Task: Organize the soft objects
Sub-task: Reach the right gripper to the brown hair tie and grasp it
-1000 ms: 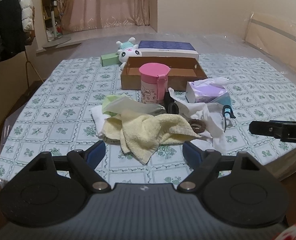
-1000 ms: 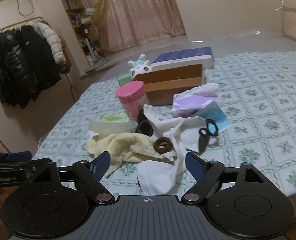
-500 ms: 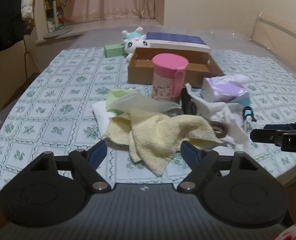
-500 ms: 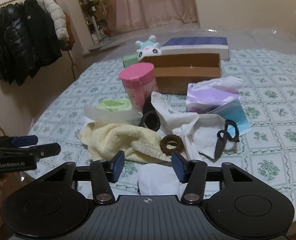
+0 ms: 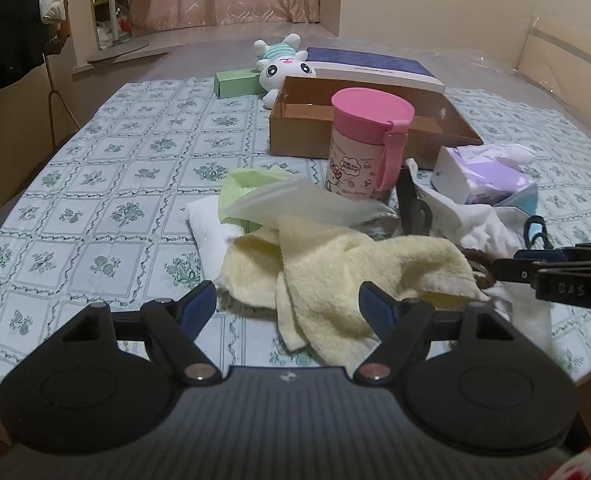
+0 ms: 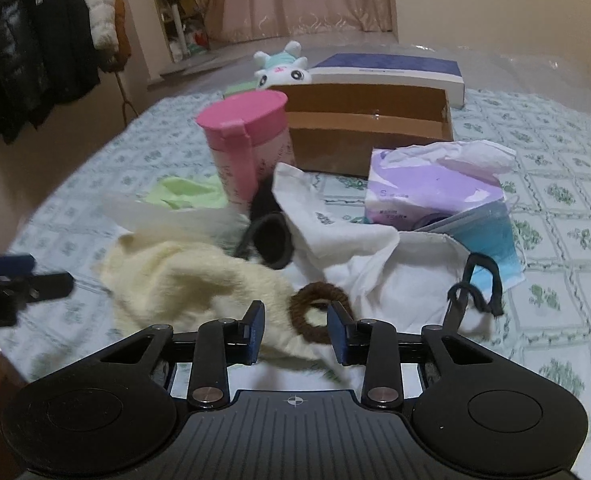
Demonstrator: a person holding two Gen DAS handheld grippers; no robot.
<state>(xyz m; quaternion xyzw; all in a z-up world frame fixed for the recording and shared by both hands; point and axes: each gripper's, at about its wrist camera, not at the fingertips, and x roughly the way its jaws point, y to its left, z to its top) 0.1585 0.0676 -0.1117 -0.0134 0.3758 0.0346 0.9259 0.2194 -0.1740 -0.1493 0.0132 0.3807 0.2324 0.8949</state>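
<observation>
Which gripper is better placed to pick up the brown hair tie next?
Right. The right gripper has its jaws open either side of the hair tie; the left gripper faces the yellow towel instead.

a table (image 5: 95,208) with a green-flowered checked cloth, full of things

on it lie a yellow towel (image 5: 335,268), a white cloth (image 6: 359,248), a pink-lidded cup (image 5: 365,146), an open cardboard box (image 5: 295,132), a purple tissue pack (image 6: 427,188), a green box (image 5: 235,83) and a plush bunny (image 5: 281,68).
</observation>
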